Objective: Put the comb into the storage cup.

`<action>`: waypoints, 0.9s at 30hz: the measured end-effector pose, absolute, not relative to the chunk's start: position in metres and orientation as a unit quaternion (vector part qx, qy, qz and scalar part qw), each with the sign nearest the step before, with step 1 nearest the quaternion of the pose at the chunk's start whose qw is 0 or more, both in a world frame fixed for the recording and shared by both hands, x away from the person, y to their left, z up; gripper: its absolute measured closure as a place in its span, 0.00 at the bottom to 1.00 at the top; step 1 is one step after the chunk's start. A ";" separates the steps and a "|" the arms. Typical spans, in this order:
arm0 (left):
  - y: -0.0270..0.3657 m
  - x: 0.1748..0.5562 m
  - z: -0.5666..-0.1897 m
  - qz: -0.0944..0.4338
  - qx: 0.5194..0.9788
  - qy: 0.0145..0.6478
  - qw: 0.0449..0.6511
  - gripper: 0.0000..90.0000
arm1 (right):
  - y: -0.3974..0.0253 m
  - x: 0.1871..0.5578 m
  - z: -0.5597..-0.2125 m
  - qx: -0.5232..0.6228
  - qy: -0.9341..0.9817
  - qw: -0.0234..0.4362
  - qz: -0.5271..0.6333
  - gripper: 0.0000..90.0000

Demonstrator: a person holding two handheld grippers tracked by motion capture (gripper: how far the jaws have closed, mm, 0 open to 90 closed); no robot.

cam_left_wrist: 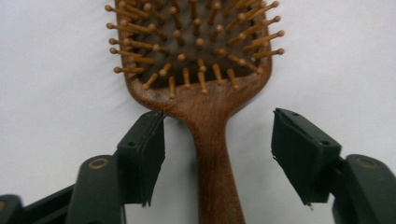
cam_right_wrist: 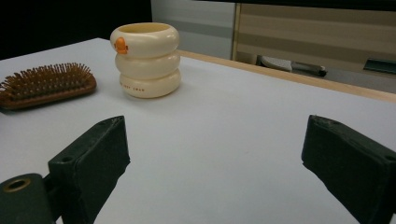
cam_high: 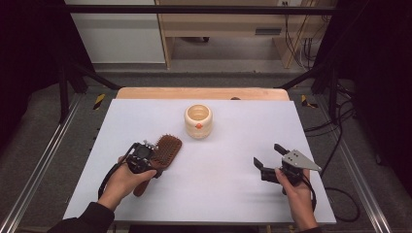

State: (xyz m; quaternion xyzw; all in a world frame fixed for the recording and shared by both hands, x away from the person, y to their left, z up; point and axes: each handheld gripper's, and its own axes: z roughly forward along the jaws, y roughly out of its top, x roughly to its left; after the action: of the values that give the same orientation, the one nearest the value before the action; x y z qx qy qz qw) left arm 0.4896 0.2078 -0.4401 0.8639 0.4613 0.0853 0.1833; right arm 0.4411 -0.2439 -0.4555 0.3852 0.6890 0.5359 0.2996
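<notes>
1. Wooden brush [cam_left_wrist: 205, 93] lying flat on a pale table [cam_high: 223, 160], bristles up; left of the table's middle, near the front edge.
2. Dark brown paddle head with rounded corners; many light tan pins, each tipped with a small ball; dark pad under the pins; narrow, reddish-brown handle with visible grain.
3. Left gripper [cam_left_wrist: 218, 158] low over the brush; jaws spread wide, one on each side of the handle just below the head; neither jaw touching the wood.
4. Right gripper [cam_right_wrist: 215, 168] well apart at the table's right; jaws wide apart, holding nothing.
5. Cream cup [cam_high: 198, 121] of three stacked rings with an orange mark, upright behind the brush, near mid-table.
</notes>
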 end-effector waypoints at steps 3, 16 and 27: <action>0.209 0.491 -0.442 0.079 0.864 0.464 0.181 0.45 | -0.244 0.441 -0.456 0.385 0.689 0.300 0.536 0.08; 0.210 0.492 -0.445 0.079 0.870 0.460 0.160 0.56 | -0.244 0.441 -0.456 0.384 0.691 0.299 0.535 0.08; 0.207 0.492 -0.447 0.075 0.874 0.457 0.149 0.60 | -0.244 0.441 -0.456 0.384 0.691 0.298 0.534 0.08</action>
State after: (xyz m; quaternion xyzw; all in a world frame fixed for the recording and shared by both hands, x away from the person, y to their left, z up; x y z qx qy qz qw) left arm 0.4923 0.2069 -0.4474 0.8738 0.4569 0.0749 0.1490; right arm 0.4414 -0.2436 -0.4560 0.3838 0.6914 0.5345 0.2984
